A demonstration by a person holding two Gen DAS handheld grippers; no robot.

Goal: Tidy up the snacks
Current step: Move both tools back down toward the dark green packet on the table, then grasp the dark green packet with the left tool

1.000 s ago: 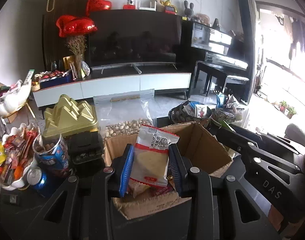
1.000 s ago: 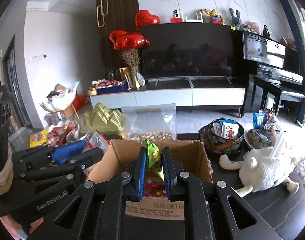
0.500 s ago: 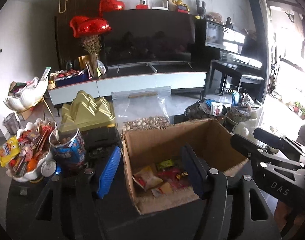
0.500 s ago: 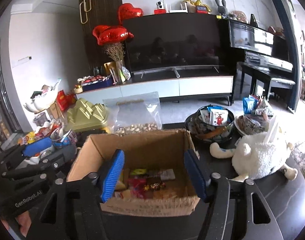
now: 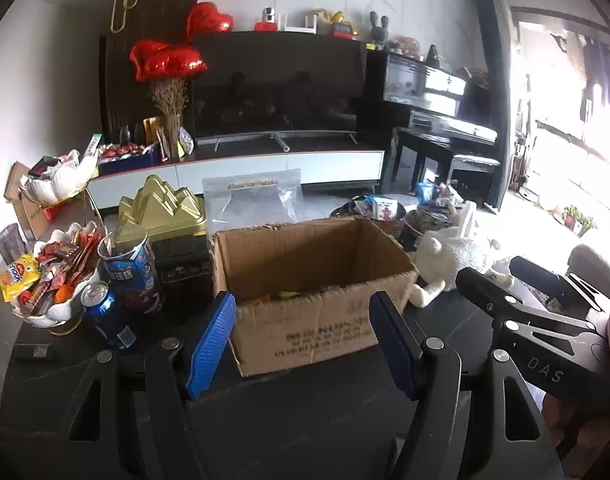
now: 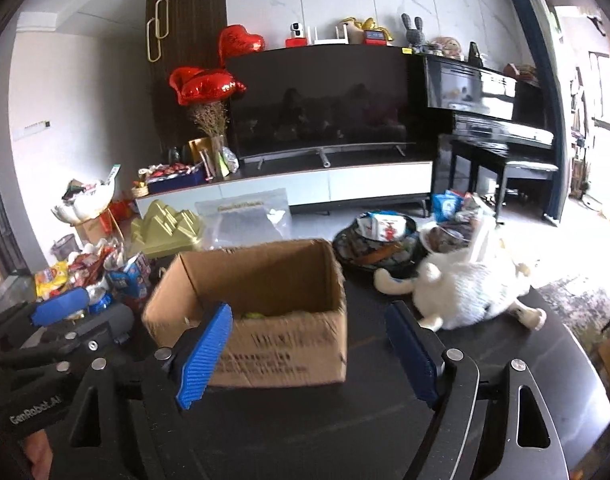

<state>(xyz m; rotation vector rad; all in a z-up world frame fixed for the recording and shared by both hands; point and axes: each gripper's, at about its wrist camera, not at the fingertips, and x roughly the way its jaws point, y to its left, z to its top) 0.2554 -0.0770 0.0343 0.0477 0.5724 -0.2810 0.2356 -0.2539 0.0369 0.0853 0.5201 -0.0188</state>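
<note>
We hold both grippers back from the cardboard box (image 5: 313,280), a little above the dark table (image 5: 305,420), and we judge that this stand-off is deliberate: with nothing carried, it gives us a clear look over the table before choosing the next snack. The left gripper (image 5: 305,340) has its blue pads apart and opening further, with nothing pressed between them; the box front merely shows through the gap. The right gripper (image 6: 309,352) is the same, jaws spreading wider and empty, and it frames the box from slightly to the right. The box sits at the centre of the table, at twelve o'clock from both grippers, flaps open upward, which suits it as the collecting bin. Inside, only a sliver of the contents shows over the near wall: something yellow-green and an orange edge, too hidden to name. The loose snacks wait around it: a white scalloped bowl of wrapped snacks (image 5: 49,284) at nine o'clock, next to a blue cup (image 5: 131,272) and a blue drink can (image 5: 107,316); a dark basket of packets (image 6: 379,240) at two o'clock in the right view, behind a white plush toy (image 6: 469,288) that lies just beside the box. The box itself is plain brown corrugated card, printed with dark text on its front, edges soft and slightly frayed
</note>
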